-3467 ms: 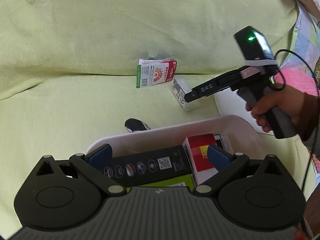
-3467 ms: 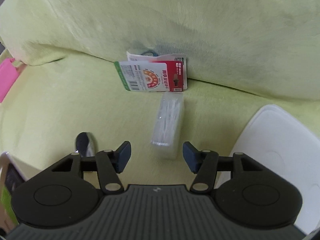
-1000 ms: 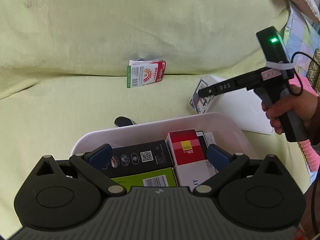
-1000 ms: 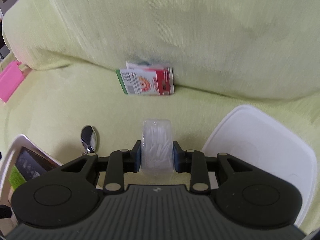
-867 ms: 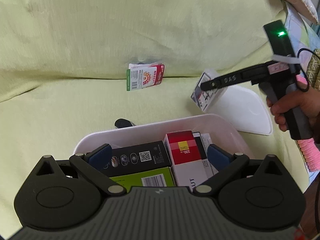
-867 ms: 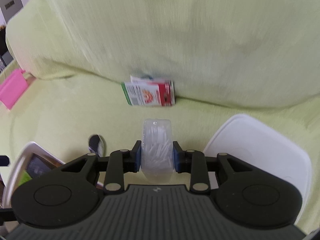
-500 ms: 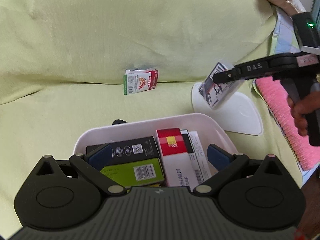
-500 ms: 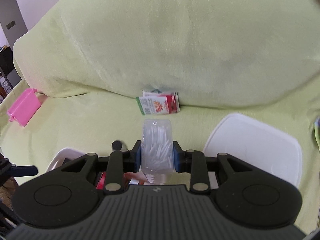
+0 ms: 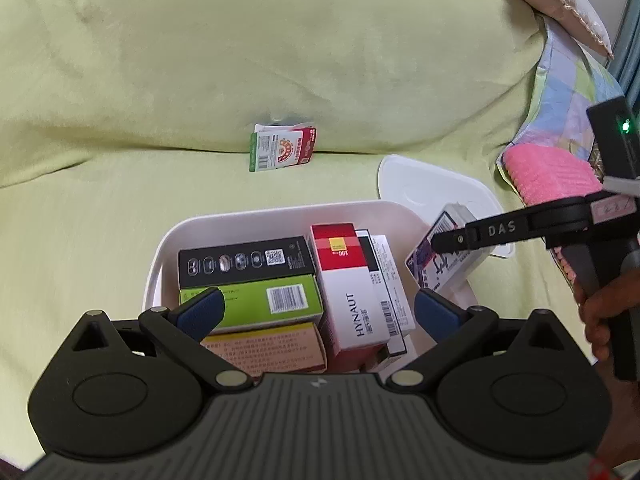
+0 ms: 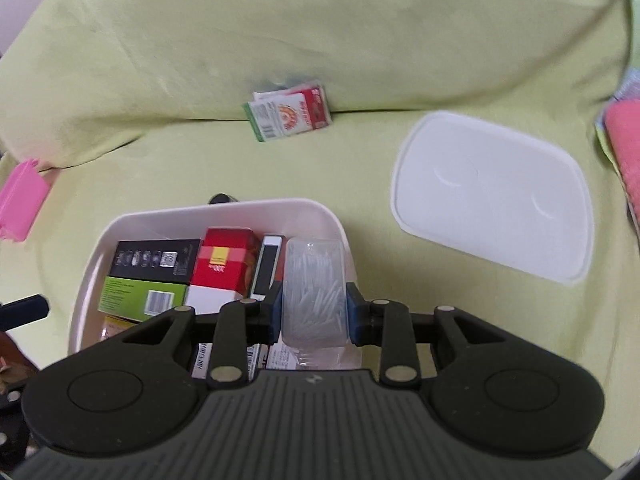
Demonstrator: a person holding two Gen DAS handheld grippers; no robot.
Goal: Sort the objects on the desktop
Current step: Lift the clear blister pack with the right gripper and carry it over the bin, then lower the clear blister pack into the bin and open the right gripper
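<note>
Our right gripper point(image 10: 314, 312) held the clear plastic toothpick box point(image 10: 313, 292) above the white plastic bin point(image 10: 224, 210); lowering by its right edge suited. Left gripper point(image 9: 316, 308) fingers gaped wide.

A sofa point(image 9: 240, 60) is lying under a pale green cover, its backrest rising at the far side. A patchwork pillow point(image 9: 568, 92) is leaning at the right, a pink textured cushion point(image 9: 548, 176) just below it.

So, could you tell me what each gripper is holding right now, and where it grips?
The right gripper clamps the clear plastic box across its long sides; the left gripper holds nothing.
</note>
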